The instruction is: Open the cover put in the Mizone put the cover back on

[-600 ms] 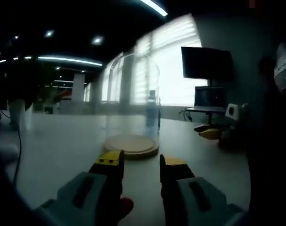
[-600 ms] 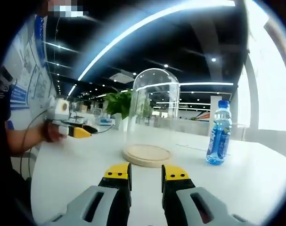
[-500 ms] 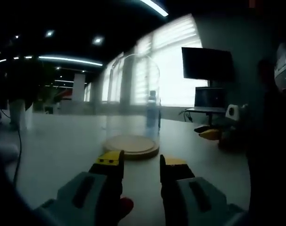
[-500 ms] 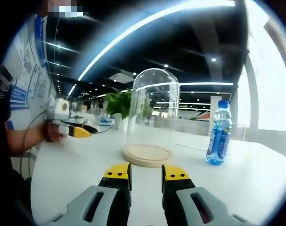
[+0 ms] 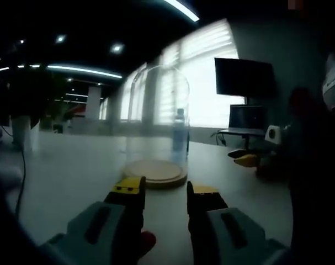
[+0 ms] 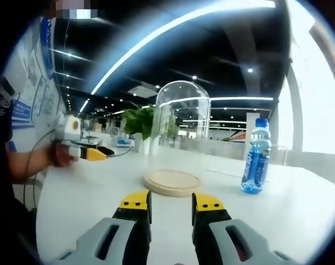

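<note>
Both tongs are empty, with their jaws apart. The left tongs (image 5: 164,190) and the right tongs (image 6: 171,200) sit low over the white bench (image 6: 299,204) and point at the glass cover (image 6: 180,130). The cover is a tall clear dome. It stands on a round wooden base (image 6: 172,181) in the middle of the bench. Nothing is under it yet.

The Mizone (image 6: 254,157) is a blue bottle. It stands upright on the bench, off to one side of the cover and not touching it. In the left gripper view it shows dimly through the glass.

I think the job is just starting, because the cover is on and the bottle is out. Next, one pair of tongs needs to reach in, grip the glass gently and lift it straight up. The glass looks slippery, so the grip must be careful.
</note>
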{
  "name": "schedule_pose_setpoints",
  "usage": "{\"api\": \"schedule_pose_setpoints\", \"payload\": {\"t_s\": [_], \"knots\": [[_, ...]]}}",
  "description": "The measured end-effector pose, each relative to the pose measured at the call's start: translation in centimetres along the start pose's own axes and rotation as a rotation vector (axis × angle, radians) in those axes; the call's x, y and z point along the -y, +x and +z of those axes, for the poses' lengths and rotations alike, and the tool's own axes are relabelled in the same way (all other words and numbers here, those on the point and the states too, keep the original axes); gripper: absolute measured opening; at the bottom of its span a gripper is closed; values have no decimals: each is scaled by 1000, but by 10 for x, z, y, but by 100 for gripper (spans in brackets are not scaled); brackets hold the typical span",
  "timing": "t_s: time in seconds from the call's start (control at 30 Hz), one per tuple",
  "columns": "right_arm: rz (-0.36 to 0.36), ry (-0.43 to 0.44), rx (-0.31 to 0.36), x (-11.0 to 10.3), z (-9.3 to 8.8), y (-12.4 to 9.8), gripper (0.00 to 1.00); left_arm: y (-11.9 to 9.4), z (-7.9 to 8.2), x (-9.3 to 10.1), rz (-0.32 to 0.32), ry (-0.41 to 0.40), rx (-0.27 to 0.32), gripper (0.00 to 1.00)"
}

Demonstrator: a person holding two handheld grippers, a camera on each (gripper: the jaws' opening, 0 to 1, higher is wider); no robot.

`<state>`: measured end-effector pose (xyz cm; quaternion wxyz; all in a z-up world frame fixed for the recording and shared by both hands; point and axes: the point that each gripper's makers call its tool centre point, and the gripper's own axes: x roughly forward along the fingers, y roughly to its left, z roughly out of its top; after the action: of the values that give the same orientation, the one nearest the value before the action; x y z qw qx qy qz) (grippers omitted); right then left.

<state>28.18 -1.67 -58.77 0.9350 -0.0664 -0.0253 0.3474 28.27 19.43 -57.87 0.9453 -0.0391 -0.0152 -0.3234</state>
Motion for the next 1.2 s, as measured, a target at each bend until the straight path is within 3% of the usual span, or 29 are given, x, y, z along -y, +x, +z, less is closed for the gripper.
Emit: {"api": "schedule_pose_setpoints", "payload": {"t_s": [0.4, 0.77, 1.2], "knots": [[1, -32, 3, -3, 5, 3, 26, 1, 9, -4, 5, -37, 32, 27], [22, -20, -10, 1, 11, 16, 31, 8, 19, -3, -14, -18, 33, 33], [47, -27, 16, 7, 30, 29, 36, 25, 30, -6, -38, -8, 33, 42]]}}
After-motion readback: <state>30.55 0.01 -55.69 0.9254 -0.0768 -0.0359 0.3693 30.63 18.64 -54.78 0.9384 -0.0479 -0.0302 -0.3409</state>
